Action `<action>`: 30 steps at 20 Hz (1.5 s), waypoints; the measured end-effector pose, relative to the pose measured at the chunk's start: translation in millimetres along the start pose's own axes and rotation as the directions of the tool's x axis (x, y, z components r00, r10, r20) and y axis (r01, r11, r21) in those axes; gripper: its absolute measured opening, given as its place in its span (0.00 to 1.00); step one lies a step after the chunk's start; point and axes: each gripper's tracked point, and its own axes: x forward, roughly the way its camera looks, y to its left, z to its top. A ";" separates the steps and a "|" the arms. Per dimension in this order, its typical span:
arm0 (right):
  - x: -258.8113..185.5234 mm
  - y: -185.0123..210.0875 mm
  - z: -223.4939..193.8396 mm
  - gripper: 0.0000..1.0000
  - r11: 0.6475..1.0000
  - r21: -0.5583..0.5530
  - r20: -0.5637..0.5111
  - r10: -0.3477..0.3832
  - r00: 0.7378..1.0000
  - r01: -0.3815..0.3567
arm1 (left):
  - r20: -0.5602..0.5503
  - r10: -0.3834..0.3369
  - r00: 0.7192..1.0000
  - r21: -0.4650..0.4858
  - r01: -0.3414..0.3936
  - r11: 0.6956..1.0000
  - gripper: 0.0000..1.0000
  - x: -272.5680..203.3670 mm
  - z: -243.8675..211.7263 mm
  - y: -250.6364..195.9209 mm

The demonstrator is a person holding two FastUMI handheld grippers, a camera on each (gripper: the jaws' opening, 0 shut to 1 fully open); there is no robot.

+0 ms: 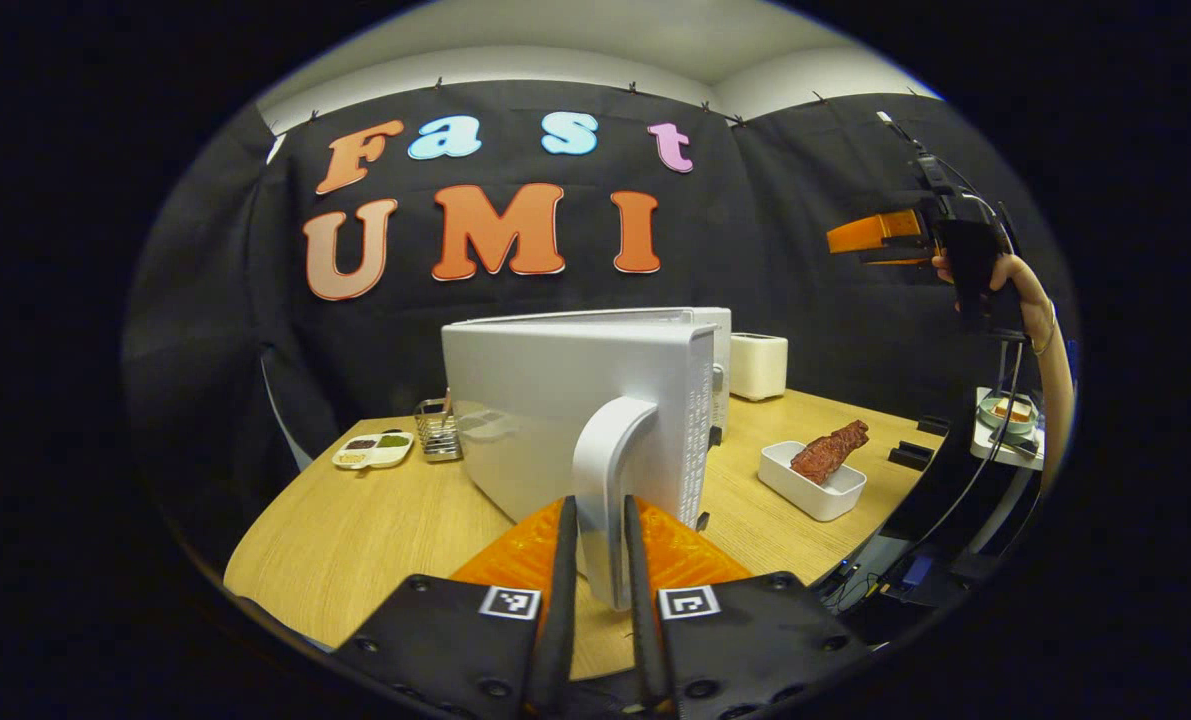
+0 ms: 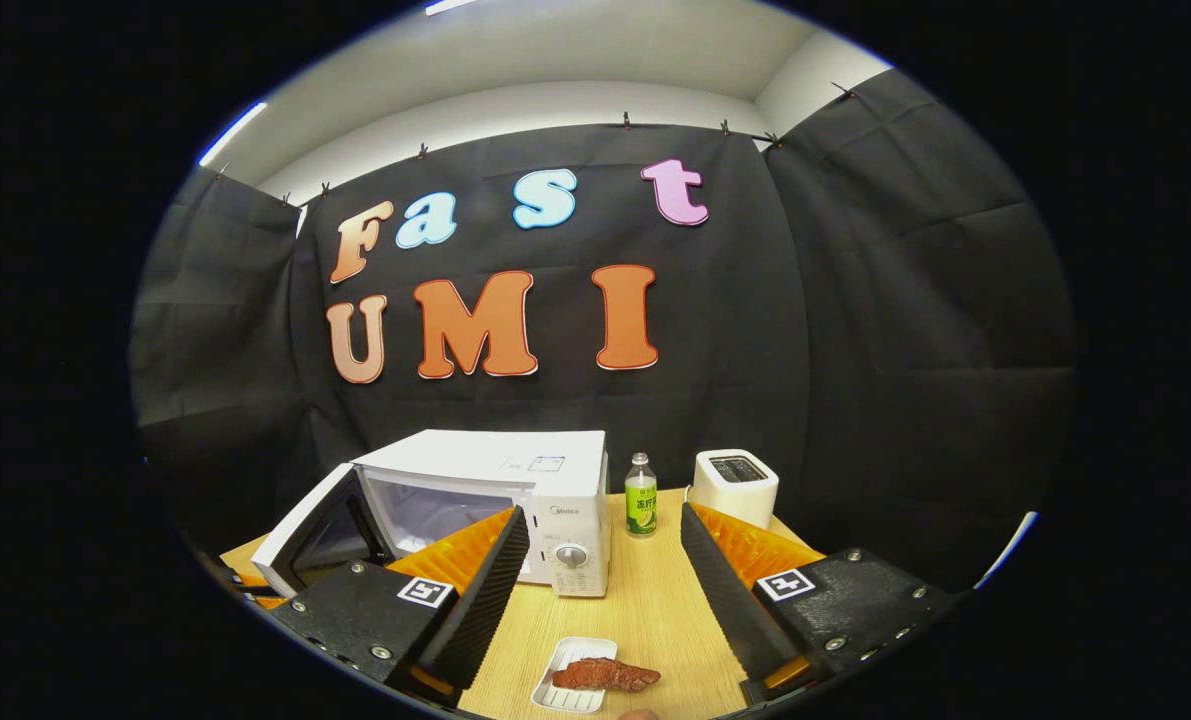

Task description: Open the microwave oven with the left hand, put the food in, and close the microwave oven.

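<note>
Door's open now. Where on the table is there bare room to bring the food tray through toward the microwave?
Bare wood lies between the microwave and the tray of meat, and on toward the bottle and toaster. Left of the open door, table is free up to the small dish and rack. Crowded at the door handle, clamped by the left hand-held gripper.

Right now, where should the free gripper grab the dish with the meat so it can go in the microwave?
Probably by a long side wall of the white rectangular dish, coming down from above with one finger outside the rim and one inside. The meat lies across it and sticks out past one edge, so avoid that end. The right gripper hangs open above it; the microwave door is open.
</note>
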 end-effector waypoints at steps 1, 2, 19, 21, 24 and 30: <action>0.7 3.2 -1.6 0.95 1.000 -0.002 -0.003 0.003 1.000 -0.003 | 0.013 0.014 1.000 0.013 -0.014 1.000 0.53 -11.9 6.7 6.5; 0.8 5.9 -2.7 0.95 1.000 -0.004 -0.005 0.004 1.000 -0.004 | 0.024 0.021 0.999 0.007 -0.022 1.000 0.76 -24.0 7.6 10.4; -20.7 17.0 -67.0 0.95 1.000 0.030 -0.007 -0.006 1.000 0.006 | 0.195 0.292 0.936 -0.123 -0.272 0.955 0.96 -42.5 96.3 121.8; -22.0 5.4 -82.7 0.95 0.997 0.069 -0.019 -0.035 0.999 0.036 | 0.199 0.273 0.941 -0.136 -0.250 0.959 0.96 -37.4 95.0 119.4; -20.6 -14.9 -106.5 0.95 0.975 0.205 -0.043 -0.077 0.996 0.084 | 0.197 0.254 0.947 -0.162 -0.224 0.961 1.00 -33.4 89.6 119.6; -14.1 -37.5 -165.3 0.95 0.847 0.505 -0.100 -0.138 0.985 0.169 | 0.177 0.255 0.951 -0.165 -0.226 0.960 0.96 -24.5 83.3 123.6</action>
